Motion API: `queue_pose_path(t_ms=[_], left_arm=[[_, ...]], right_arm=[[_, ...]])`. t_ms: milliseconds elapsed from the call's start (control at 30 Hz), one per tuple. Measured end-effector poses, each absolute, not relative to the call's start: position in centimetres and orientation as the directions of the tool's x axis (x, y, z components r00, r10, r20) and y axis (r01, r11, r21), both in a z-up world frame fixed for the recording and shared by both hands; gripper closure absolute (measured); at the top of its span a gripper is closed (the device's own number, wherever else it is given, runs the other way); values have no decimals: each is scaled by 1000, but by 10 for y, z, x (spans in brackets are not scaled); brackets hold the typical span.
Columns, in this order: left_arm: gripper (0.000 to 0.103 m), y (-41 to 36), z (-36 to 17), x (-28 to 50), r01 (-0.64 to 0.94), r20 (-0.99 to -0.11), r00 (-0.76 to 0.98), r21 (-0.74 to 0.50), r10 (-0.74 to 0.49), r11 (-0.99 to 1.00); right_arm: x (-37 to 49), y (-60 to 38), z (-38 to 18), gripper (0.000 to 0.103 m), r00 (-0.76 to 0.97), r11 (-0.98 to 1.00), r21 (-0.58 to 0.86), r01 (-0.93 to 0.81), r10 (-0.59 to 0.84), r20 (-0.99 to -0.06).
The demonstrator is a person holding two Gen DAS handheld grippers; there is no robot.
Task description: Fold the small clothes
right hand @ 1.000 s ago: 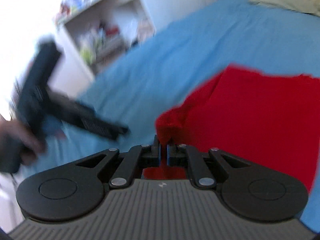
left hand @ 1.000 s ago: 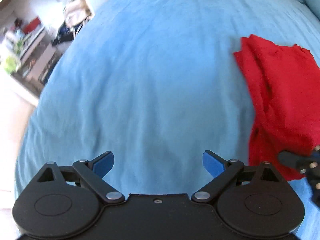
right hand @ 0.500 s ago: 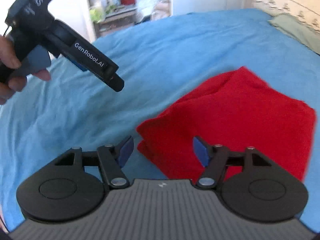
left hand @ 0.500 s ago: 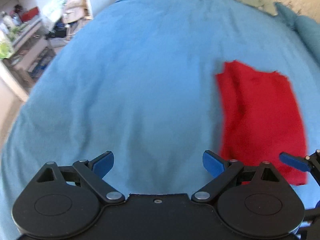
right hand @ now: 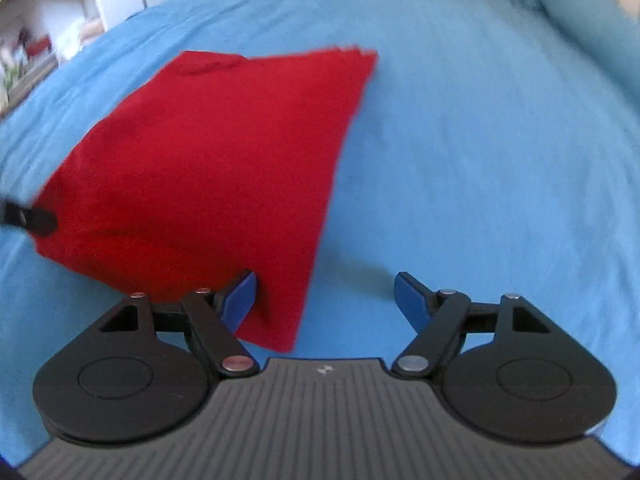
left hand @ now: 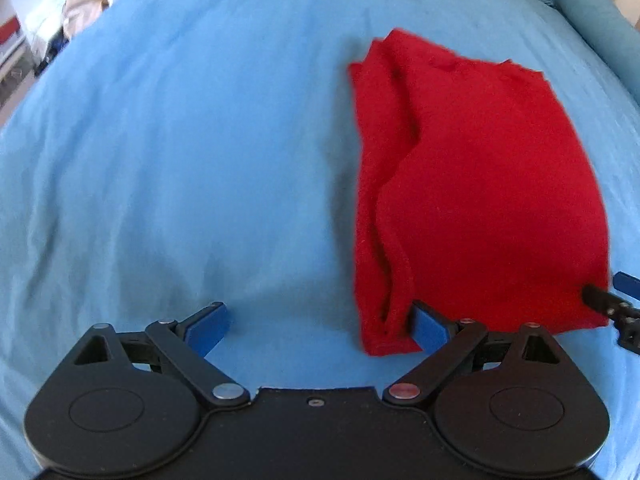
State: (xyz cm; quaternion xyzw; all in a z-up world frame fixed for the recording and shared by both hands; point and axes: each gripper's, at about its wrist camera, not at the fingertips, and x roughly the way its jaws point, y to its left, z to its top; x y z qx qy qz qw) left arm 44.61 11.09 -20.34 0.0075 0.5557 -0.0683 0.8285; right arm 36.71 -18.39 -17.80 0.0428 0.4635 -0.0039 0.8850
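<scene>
Red garment (left hand: pixel 480 184) now flat on the blue bed (left hand: pixel 180 140), folded into a rough rectangle, no longer bunched up and pinched as a second ago. Right tongs (right hand: pixel 325 300) just been opening, now spread wide, nothing clamped; near right corner of the cloth merely between the jaws, inner pad just beside it. Left tongs (left hand: pixel 320 322) spread wide too, empty, one pad just beside the near left corner. Looks like one fold released and both tongs lining up on the near edge, probably for a further fold.
</scene>
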Motion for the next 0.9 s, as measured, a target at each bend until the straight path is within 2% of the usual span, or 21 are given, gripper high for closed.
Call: queue_pose_path(t_ms=[200,367,500,567,633,700,767,900], left_arm=[[6,112,-187,451,146,-921,369,-75,-125,986],[2,107,-148,483,239,-850,448,-184,-276,954],[2,106,-154,522,264,-820,434,-279,-372,923],[4,106,-168,538,261,-816,396,-339,-420,904],[15,106,-183,550,250,-825,348,-376,-445,892],[21,102,-193,554,243,-830,309,-402,-463,883],[22,99,-196,551,248,-827,310,-406,-469,879],[24,98,-197,551,250,-819,323,-409,-474,878]], right_arm=[[370,-195,-173,10,550,992,125,13,97,-830],[385,-216,-134,7,574,982,188,5,151,-805],[423,-234,-123,6,548,957,289,0,241,-801],[439,-242,-127,6,538,951,304,54,229,-811],[452,-250,-136,6,536,929,359,94,256,-804],[461,-258,-146,8,534,894,431,126,305,-788],[466,-260,-156,9,527,864,482,146,345,-777],[471,-258,-175,23,487,821,550,153,422,-765]])
